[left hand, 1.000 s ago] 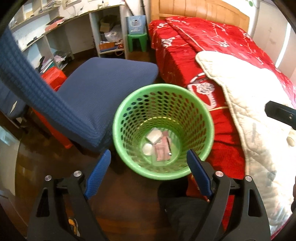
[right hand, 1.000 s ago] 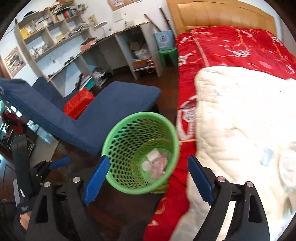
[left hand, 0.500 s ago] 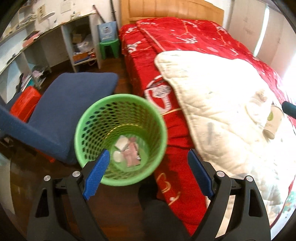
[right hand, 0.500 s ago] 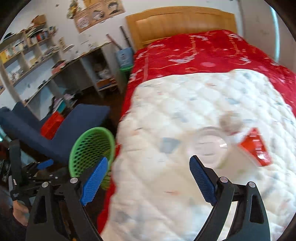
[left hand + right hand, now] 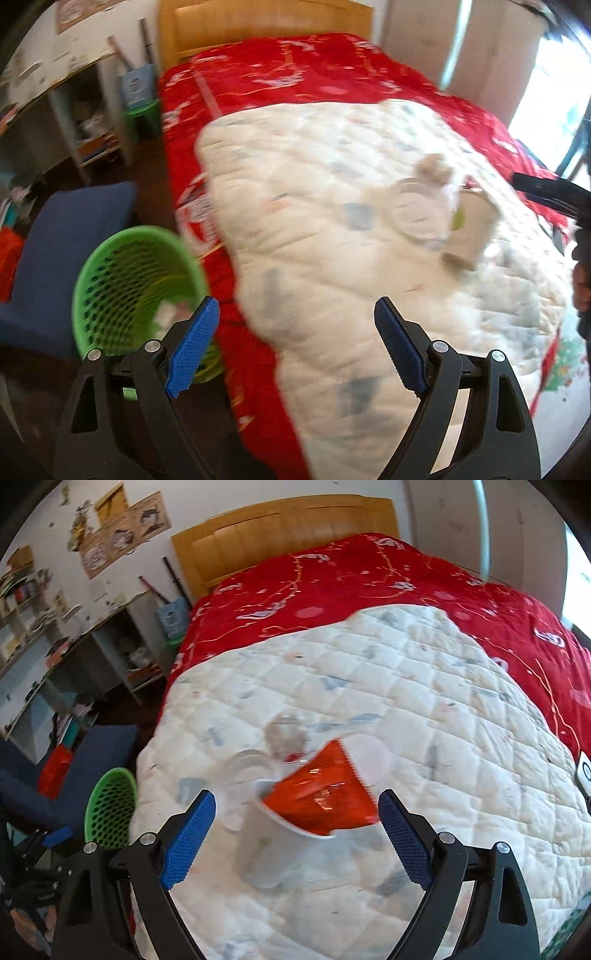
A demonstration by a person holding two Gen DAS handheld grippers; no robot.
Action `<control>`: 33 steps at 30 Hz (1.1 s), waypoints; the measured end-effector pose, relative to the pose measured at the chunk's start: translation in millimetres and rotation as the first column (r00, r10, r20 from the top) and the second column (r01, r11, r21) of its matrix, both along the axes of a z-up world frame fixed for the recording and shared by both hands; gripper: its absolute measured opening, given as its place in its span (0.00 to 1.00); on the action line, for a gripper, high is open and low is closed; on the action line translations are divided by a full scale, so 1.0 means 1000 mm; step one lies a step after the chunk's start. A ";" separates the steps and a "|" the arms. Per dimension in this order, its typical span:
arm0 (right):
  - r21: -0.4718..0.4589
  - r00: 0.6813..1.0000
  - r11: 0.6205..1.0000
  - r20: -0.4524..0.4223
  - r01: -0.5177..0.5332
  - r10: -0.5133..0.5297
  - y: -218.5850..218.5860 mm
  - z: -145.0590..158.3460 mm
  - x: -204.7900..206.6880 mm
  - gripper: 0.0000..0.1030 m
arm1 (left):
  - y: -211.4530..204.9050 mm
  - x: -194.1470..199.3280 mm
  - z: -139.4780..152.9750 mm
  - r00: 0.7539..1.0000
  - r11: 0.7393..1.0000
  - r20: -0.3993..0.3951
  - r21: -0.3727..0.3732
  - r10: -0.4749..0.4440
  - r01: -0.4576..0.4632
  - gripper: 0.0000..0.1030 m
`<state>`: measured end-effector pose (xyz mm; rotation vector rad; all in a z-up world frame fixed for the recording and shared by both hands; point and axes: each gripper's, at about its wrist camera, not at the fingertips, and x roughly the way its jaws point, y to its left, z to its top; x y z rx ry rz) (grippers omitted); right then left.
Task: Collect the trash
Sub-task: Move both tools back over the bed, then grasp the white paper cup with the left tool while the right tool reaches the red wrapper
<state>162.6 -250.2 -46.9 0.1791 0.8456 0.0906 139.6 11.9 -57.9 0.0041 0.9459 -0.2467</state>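
Trash cups [image 5: 314, 808] are lying clustered on the bed's white quilt [image 5: 443, 738]. Right claw [image 5: 293, 834] is held wide, empty, framing them for pickup. Left claw [image 5: 295, 347] is likewise wide, empty, nearer the green bin [image 5: 122, 280].

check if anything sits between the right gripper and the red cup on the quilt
Nothing visible blocks it. The right gripper is open, and the red cup lies on its side on the white quilt straight ahead of the fingers. A white paper cup overlaps the red one at its near side, so a grab could catch both.
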 end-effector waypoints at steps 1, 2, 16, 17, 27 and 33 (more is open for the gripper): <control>0.004 1.000 1.000 -0.002 0.010 -0.010 -0.007 -0.001 0.000 0.84 | -0.013 0.002 0.002 0.999 0.999 0.004 -0.009 -0.032 0.032 0.82; 0.004 1.000 1.000 -0.002 0.017 -0.017 -0.012 -0.001 0.000 0.84 | -0.024 0.002 0.003 0.998 0.998 0.007 -0.014 -0.055 0.055 0.82; 0.008 0.999 0.999 -0.010 0.035 -0.035 -0.046 -0.006 0.002 0.84 | -0.155 0.024 -0.006 0.948 0.947 -0.020 -0.042 -0.319 0.318 0.81; 0.008 0.999 0.999 -0.011 0.035 -0.035 -0.048 -0.007 0.002 0.83 | -0.162 0.028 -0.009 0.944 0.944 -0.026 -0.039 -0.328 0.327 0.81; 0.035 0.999 0.999 -0.029 0.032 -0.031 -0.060 -0.016 0.007 0.80 | -0.197 0.053 -0.030 0.934 0.936 -0.064 -0.045 -0.351 0.349 0.81; 0.043 0.999 0.999 -0.032 0.028 -0.027 -0.062 -0.019 0.011 0.80 | -0.201 0.061 -0.040 0.932 0.935 -0.084 -0.075 -0.353 0.348 0.61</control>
